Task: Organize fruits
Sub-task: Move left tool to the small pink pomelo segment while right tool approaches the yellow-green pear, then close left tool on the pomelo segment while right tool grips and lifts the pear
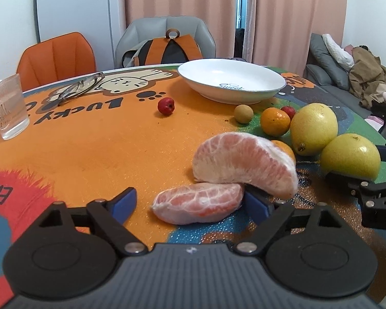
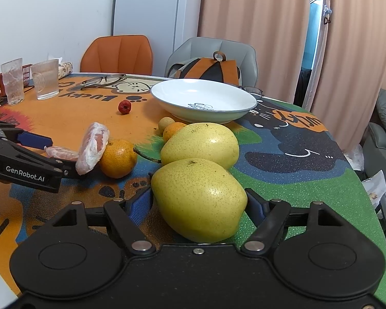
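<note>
My left gripper [image 1: 190, 202] is open, its fingers on either side of a small peeled pomelo segment [image 1: 198, 203] lying on the table. A larger peeled segment [image 1: 244, 162] leans just behind it over the right finger. My right gripper [image 2: 199, 202] has its blue pads against both sides of the near yellow pear [image 2: 199, 198], which rests on the table. A second pear [image 2: 200, 144] lies right behind it. Oranges [image 2: 118, 157] [image 1: 275, 121], a small tan fruit [image 1: 243, 113] and red berries [image 1: 166, 105] lie around. An empty white bowl [image 1: 231, 81] stands at the back.
The round table has a colourful printed cover [image 1: 90, 144]. Eyeglasses [image 1: 77, 88] lie at the back left. Drinking glasses [image 2: 45, 78] and a red basket [image 2: 0, 81] stand at the far left. Two chairs and a backpack [image 1: 167, 50] stand behind the table; a sofa [image 1: 347, 77] is at the right.
</note>
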